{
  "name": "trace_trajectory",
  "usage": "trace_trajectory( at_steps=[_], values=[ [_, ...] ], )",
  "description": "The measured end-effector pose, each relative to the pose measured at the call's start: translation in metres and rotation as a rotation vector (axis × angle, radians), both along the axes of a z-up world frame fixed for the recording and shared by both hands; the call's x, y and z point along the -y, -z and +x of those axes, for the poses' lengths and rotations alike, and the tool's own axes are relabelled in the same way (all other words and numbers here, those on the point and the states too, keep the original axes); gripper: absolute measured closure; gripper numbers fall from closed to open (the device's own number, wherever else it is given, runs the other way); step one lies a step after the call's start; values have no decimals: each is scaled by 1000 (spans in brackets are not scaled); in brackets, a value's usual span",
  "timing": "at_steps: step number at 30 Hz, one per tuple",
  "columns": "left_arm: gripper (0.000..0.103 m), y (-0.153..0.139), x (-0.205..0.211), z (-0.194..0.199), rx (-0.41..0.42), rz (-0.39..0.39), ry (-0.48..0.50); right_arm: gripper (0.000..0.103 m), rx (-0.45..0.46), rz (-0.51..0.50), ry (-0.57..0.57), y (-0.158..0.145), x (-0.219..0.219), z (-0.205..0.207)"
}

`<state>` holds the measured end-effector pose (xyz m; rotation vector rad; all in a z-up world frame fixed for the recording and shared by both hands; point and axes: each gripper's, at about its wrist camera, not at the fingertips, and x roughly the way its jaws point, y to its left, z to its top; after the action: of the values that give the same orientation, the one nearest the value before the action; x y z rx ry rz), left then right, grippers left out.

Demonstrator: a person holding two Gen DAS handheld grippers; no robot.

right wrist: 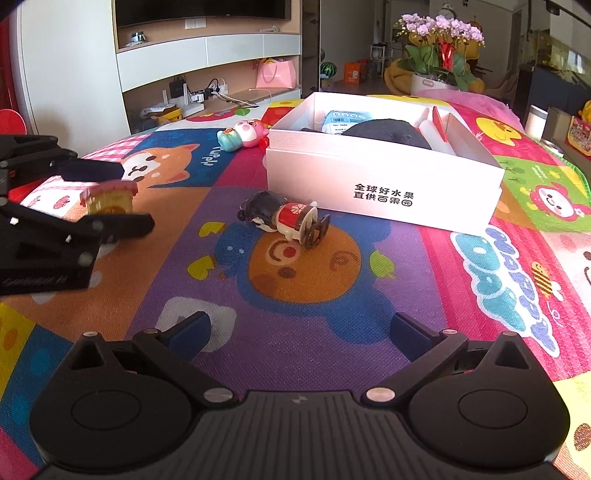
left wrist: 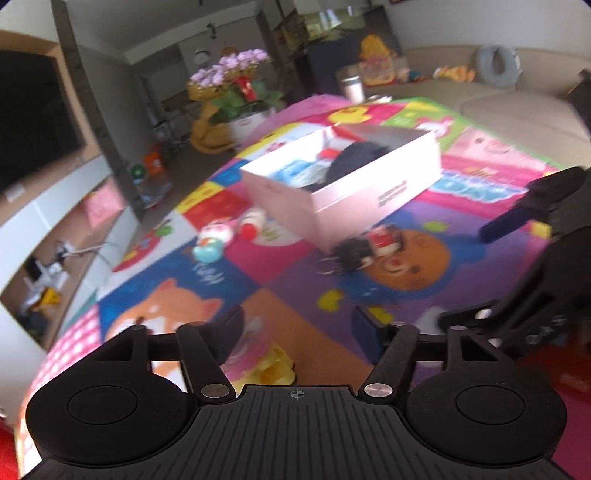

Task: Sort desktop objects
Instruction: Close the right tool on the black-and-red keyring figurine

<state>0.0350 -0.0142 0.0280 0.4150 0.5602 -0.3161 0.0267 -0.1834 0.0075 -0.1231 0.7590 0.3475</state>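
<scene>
My left gripper (left wrist: 301, 325) hangs open over the colourful play mat (right wrist: 314, 343). A small yellow toy with a pink roof (left wrist: 273, 369) sits low between its fingers, with a gap to the right finger. In the right wrist view this toy (right wrist: 107, 199) shows between the left gripper's (right wrist: 136, 195) fingers. My right gripper (right wrist: 301, 328) is open and empty above the mat. Ahead of it a black-haired doll in red (right wrist: 284, 218) lies on its side before the white box (right wrist: 384, 184). That box holds a dark cloth, a blue pack and a red-and-white item.
A pink-and-teal toy (right wrist: 243, 134) lies left of the box, and beside it a red-capped white toy (left wrist: 253, 223). Beyond the mat stand a TV cabinet (right wrist: 207, 55), a pot of purple flowers (right wrist: 439, 33) and a beige sofa (left wrist: 517, 99).
</scene>
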Motion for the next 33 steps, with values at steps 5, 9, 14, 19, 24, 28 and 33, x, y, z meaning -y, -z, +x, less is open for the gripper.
trace_trajectory(
  at_steps=[5,9,14,19,24,28,33],
  values=[
    [6,-10,-12,-20,27,-121,-45,0,-9,1,-5,1,1,2],
    [2,-9,-23,-31,50,-201,-182,0,-11,-11,-10,1,0,2],
    [0,11,-52,-32,-43,-452,-398,0,1,0,-51,-5,4,8],
    [0,22,-63,-28,-76,-550,-453,10,63,-32,-13,-17,1,30],
    [0,27,-60,-31,-86,-549,-434,10,206,-284,121,-14,-10,50],
    [0,27,-58,-31,-84,-548,-436,9,152,-84,91,-28,6,43],
    [0,28,-58,-32,-85,-554,-436,4,75,51,38,-25,-6,51]
  ],
)
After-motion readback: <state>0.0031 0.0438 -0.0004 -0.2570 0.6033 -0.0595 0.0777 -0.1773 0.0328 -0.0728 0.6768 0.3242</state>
